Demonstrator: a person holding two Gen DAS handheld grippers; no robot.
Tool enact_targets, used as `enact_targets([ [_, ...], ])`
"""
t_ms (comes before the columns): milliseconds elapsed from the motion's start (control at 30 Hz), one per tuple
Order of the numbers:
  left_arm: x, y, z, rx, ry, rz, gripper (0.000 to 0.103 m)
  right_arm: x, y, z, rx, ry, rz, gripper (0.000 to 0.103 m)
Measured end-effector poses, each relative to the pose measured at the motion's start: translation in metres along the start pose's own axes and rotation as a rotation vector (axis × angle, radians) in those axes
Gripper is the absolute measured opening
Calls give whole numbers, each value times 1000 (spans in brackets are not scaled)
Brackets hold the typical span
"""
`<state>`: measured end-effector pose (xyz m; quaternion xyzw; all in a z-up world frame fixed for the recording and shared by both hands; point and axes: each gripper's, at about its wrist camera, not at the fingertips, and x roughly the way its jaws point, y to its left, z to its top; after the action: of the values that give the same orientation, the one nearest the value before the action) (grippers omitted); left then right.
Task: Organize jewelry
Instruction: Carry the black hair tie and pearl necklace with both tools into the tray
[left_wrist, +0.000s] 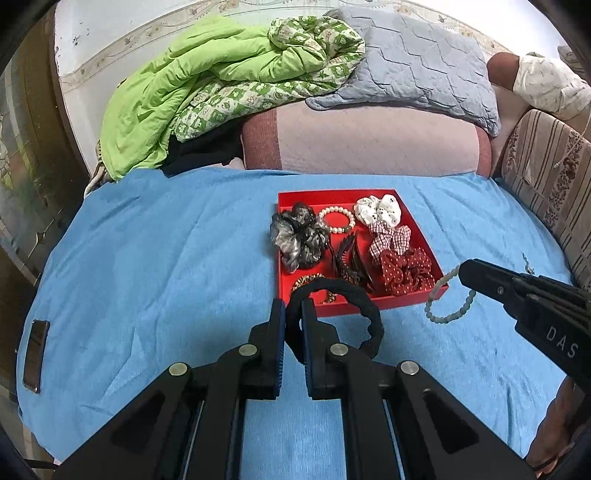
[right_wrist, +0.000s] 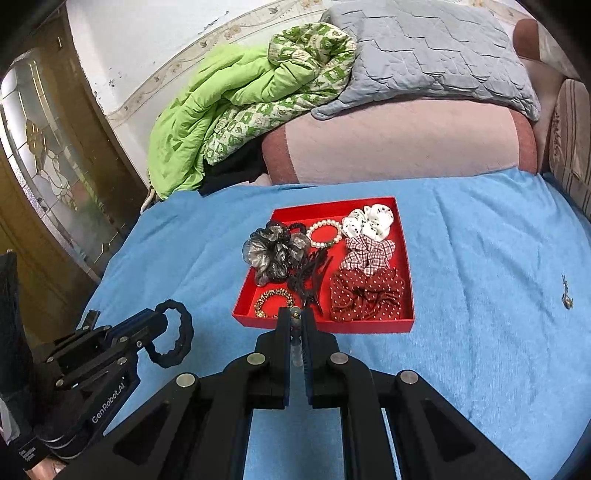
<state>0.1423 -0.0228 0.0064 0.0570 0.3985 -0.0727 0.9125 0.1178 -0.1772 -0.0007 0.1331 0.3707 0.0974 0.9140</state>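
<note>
A red tray sits on the blue bedsheet and holds several scrunchies, a pearl bracelet, a dark hair claw and a leopard band. My left gripper is shut on a black hair tie, held just in front of the tray's near edge. My right gripper is shut on a pale green bead bracelet, which hangs beside the tray's near right corner.
A small metal piece lies on the sheet to the right. A green quilt, a grey pillow and a pink bolster pile up behind the tray. A dark phone lies at the left.
</note>
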Motion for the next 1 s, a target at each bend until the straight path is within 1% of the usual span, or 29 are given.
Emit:
enact_targets([
  [167,4,6,15,-11,-7,-16,8,6,0,10,-8,4,9,7],
  [433,12,7,40,1,-25,-28,8,15,2,35,-23,1,19,7],
  [567,19,6,51,17,-35,-23,8,21,2,48,-38,-3,10,7],
  [1000,55,-8,74,67,-23,-2,8,45,-2,83,-53,3,-5,7],
])
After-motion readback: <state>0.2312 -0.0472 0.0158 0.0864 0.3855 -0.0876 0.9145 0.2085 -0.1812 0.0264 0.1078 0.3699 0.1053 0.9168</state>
